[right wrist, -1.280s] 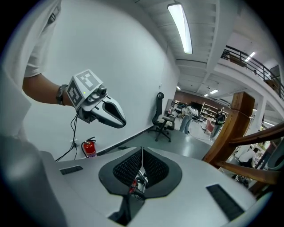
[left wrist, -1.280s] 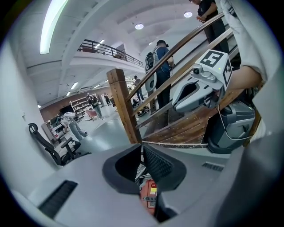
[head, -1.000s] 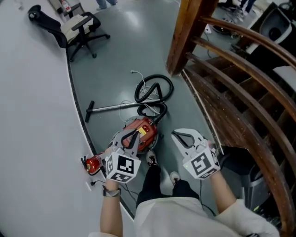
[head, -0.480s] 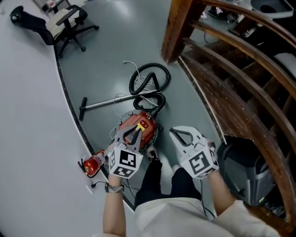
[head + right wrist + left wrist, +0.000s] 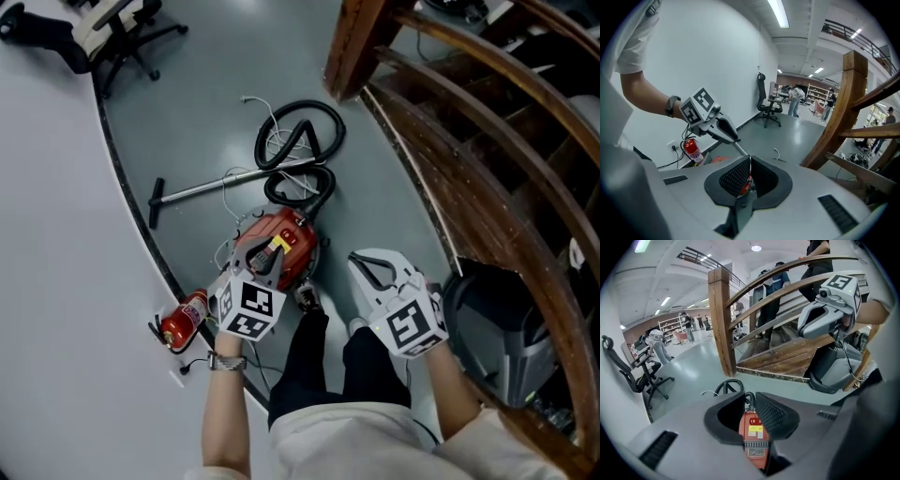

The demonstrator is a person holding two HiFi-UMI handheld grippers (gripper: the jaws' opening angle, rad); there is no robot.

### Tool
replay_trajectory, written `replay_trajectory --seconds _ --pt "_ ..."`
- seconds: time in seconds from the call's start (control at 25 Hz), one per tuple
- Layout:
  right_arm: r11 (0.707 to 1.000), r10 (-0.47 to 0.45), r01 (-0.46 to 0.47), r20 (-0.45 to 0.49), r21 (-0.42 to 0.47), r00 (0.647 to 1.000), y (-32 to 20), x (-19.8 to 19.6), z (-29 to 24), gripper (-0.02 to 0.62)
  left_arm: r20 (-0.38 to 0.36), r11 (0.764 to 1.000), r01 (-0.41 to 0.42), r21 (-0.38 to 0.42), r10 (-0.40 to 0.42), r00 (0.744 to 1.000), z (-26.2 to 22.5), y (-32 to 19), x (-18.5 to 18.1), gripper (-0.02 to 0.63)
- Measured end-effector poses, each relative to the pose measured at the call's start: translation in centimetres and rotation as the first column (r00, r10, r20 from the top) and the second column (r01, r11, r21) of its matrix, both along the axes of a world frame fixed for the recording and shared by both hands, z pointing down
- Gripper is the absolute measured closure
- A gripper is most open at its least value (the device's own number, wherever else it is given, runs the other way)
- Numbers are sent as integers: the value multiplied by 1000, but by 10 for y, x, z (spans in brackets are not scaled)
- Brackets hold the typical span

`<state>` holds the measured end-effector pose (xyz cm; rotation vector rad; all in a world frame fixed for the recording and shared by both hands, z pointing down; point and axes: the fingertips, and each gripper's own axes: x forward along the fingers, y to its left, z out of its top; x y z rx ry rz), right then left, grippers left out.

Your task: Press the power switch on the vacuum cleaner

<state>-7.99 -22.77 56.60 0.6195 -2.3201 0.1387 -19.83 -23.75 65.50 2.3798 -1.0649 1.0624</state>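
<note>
Lying below left gripper: vacuum cleaner

The vacuum cleaner has a red body with a yellow label, a black hose and a silver tube, and it lies on a grey-green floor. The left gripper and the right gripper are pale grey with black ribbed pads, and each carries a cube with black-and-white square markers. The fire extinguisher is red, the wall is white and the wooden railing is dark brown.
</note>
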Motion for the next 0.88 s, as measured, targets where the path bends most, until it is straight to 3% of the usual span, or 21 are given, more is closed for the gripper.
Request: replay_trajectory --seconds 0.48,0.72,0.88 --pt "998 -2 2 3 -66 1000 -7 -25 74 565 21 996 -12 -91 14 1000 92 -7 -3 508" --pt "994 15 -15 -4 -107 1000 -2 -23 99 565 58 991 -31 -133 39 998 134 -2 -8 499" --pt "992 22 -24 -18 -127 1000 2 -15 106 565 42 986 -29 -161 36 998 156 -3 -6 492"
